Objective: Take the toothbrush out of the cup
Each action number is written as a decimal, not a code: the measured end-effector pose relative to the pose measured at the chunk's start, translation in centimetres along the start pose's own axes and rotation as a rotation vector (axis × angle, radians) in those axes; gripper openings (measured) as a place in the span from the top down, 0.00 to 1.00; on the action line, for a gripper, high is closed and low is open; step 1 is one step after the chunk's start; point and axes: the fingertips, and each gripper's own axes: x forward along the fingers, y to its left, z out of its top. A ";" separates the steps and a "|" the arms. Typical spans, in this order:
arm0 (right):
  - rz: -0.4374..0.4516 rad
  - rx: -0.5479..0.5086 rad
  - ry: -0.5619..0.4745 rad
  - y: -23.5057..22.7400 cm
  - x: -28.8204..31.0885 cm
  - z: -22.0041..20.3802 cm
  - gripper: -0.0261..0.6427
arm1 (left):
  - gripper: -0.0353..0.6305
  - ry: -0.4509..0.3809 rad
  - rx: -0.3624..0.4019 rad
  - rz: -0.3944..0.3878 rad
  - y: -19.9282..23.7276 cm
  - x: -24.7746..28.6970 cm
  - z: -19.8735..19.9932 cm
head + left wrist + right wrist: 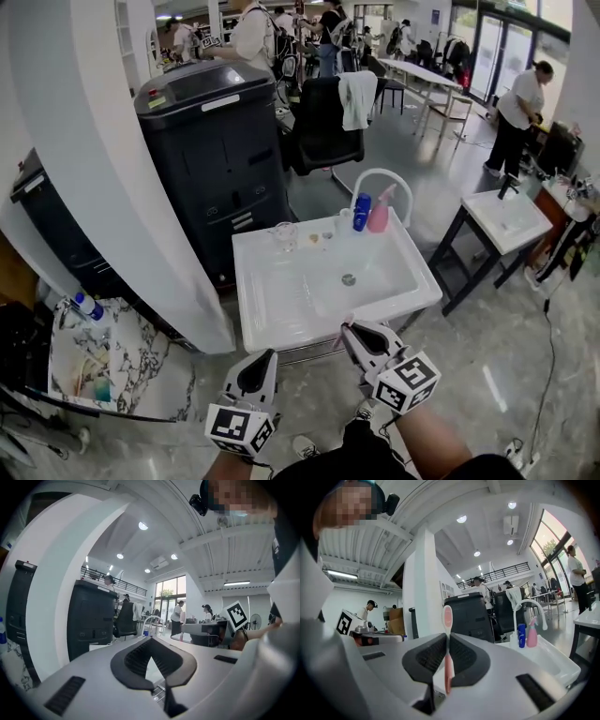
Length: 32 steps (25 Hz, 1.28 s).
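Note:
A pink toothbrush [447,620] stands upright between the jaws of my right gripper [447,639], which is shut on its handle. In the head view the right gripper [349,328] hangs just over the front edge of the white sink table [281,309], with the toothbrush [344,324] a small pink tip at its jaws. The clear glass cup [284,234] stands at the back of the sink table, well away from both grippers. My left gripper [265,358] is shut and empty, in front of the sink table's front left edge. Its jaws meet in the left gripper view [151,641].
A curved faucet [380,176], a blue bottle [362,212] and a pink spray bottle [379,216] stand at the basin's back right. A tall black machine [216,141] and a white pillar [103,187] are on the left. A second sink table [511,220] is at right.

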 end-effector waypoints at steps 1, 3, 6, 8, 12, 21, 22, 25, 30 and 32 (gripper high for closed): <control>-0.009 -0.001 -0.001 0.2 -0.5 0.0 0.91 | 0.92 0.002 -0.002 -0.010 -0.3 -0.3 -0.2; -0.022 -0.001 -0.008 0.6 -1.3 -0.1 0.91 | 0.92 0.004 -0.005 -0.022 -0.9 -0.7 -0.2; -0.021 -0.004 -0.016 1.3 -1.8 -0.1 0.91 | 0.92 0.002 0.002 -0.032 -1.4 -1.3 -0.2; -0.015 -0.007 -0.017 1.7 -2.0 -0.2 0.91 | 0.92 0.000 0.007 -0.036 -1.6 -1.7 -0.3; -0.009 -0.007 -0.027 2.3 -2.3 -0.1 0.91 | 0.92 -0.003 0.014 -0.035 -1.9 -2.2 -0.2; -0.010 -0.007 -0.027 2.6 -3.1 0.2 0.92 | 0.92 -0.013 0.019 -0.034 -2.4 -2.7 0.2; -0.009 -0.009 -0.028 2.7 -3.1 0.3 0.92 | 0.92 -0.013 0.020 -0.034 -2.4 -2.7 0.2; -0.007 -0.014 -0.030 2.8 -3.1 0.4 0.92 | 0.92 -0.016 0.016 -0.030 -2.4 -2.8 0.4; -0.007 -0.020 -0.030 3.0 -3.3 0.6 0.92 | 0.92 -0.021 0.019 -0.033 -2.5 -2.9 0.4; -0.008 -0.023 -0.032 3.0 -3.5 0.7 0.92 | 0.92 -0.021 0.019 -0.034 -2.7 -2.9 0.5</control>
